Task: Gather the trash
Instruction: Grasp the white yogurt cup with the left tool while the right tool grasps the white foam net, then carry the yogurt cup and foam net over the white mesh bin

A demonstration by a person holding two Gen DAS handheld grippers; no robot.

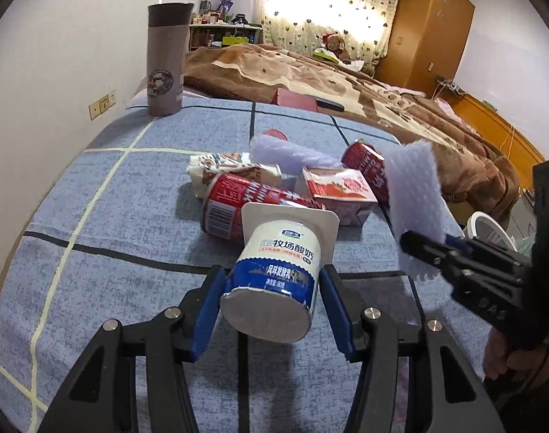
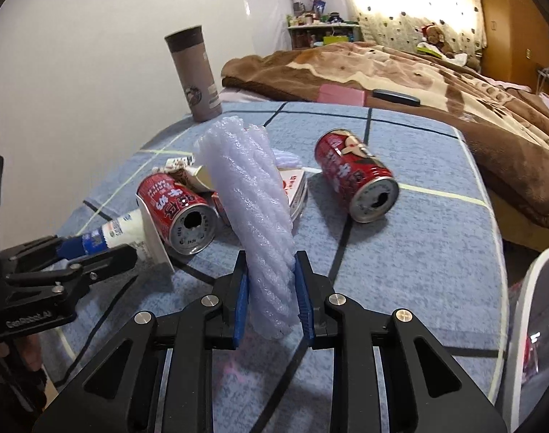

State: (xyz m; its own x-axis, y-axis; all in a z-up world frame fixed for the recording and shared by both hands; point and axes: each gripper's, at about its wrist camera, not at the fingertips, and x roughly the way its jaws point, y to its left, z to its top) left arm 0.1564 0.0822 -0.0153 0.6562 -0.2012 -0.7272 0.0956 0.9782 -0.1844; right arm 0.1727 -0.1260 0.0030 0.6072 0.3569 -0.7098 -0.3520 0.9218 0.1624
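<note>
**Both Grippers Loaded, Bin Waiting at the Right Edge**

Left gripper [image 1: 274,290] pinching a white-and-blue yogurt cup [image 1: 274,281] by its lower body, blue pads pressed on both sides, cup tilted with the sealed top facing the pile. Right gripper [image 2: 270,290] closed on a rolled sheet of pale foam wrap [image 2: 253,216], pads squeezing the lower part while the long upper part stands free above. Still lying on the blue checked tablecloth [image 1: 94,216]: a red milk can [image 1: 235,205] just beside the cup, a second red can [image 2: 357,176] well apart to the right, a strawberry carton [image 1: 337,195] and a crumpled cream carton [image 1: 231,173] between them. Brown tumbler [image 1: 166,57] upright at the far corner, probably not trash. White bin rim [image 2: 523,324] visible low at the right table edge.

Possible trouble from here:

- Cup held on a smooth tapered wall, so a slide out of the pads on a quick swing; also a crushed wall if squeezed harder.
- Foam soft and springy, gripped only low; likely to unroll, bend or catch the near can during the carry.
- Wide lid rim of the cup touching or nearly touching the near can, cannot tell which; a careless lift could roll that can away.
- Both grippers close together, so a collision on the way to one bin.
</note>
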